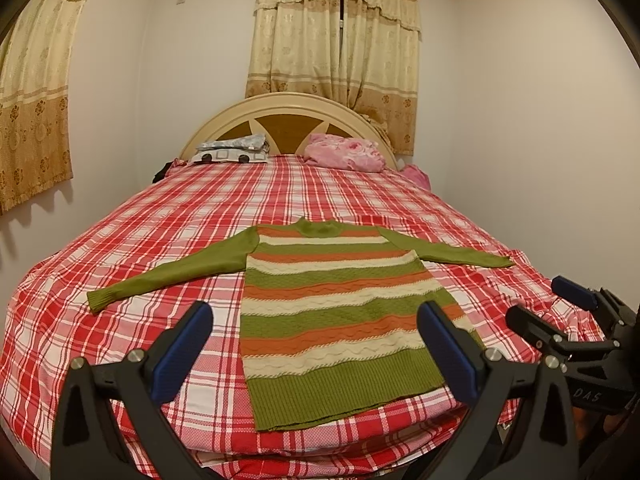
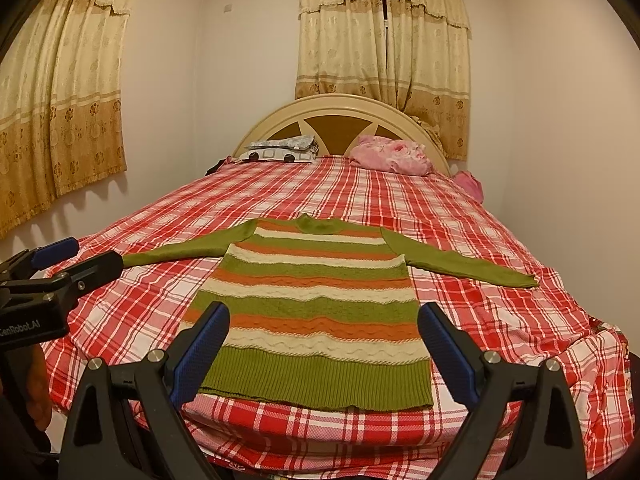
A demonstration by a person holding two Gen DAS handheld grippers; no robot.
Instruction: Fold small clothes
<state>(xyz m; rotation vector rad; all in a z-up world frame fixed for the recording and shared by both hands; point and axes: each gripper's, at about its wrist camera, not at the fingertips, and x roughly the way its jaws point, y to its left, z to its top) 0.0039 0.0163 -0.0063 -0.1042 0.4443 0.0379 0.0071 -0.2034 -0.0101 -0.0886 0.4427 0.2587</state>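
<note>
- A striped sweater (image 1: pixel 332 312) is laid flat on the bed (image 1: pixel 160 216), face up, in green, orange and cream bands with plain green sleeves.
- Its ribbed green hem (image 2: pixel 320 380) is placed along the near edge of the bed; the collar (image 1: pixel 318 226) is pointed toward the headboard (image 1: pixel 288 112).
- Both sleeves are spread out sideways: the left sleeve (image 1: pixel 168 272) is angled toward the bed's left edge, the right sleeve (image 2: pixel 460 258) toward the right edge.
- No fold is seen in the sweater.
- The left gripper (image 1: pixel 316 348) is held at the near edge over the hem, jaws spread wide, nothing held; contact with the fabric is not seen.
- The right gripper (image 2: pixel 324 348) is held the same way at the near edge, jaws wide apart around the sweater's lower body, nothing gripped.
- In the left wrist view the right gripper is seen at the near right corner of the bed; in the right wrist view the left gripper is seen at the left edge.
- The bed is covered by a red-and-white plaid sheet (image 2: pixel 500 208).
- At the head edge a pink floral bundle (image 1: pixel 344 152) is placed right of centre, and a grey-white patterned pillow stack (image 1: pixel 232 150) left of centre.
- Cream-gold curtains (image 1: pixel 336 36) are hung behind the headboard, with a second set on the left wall (image 2: pixel 60 92).
</note>
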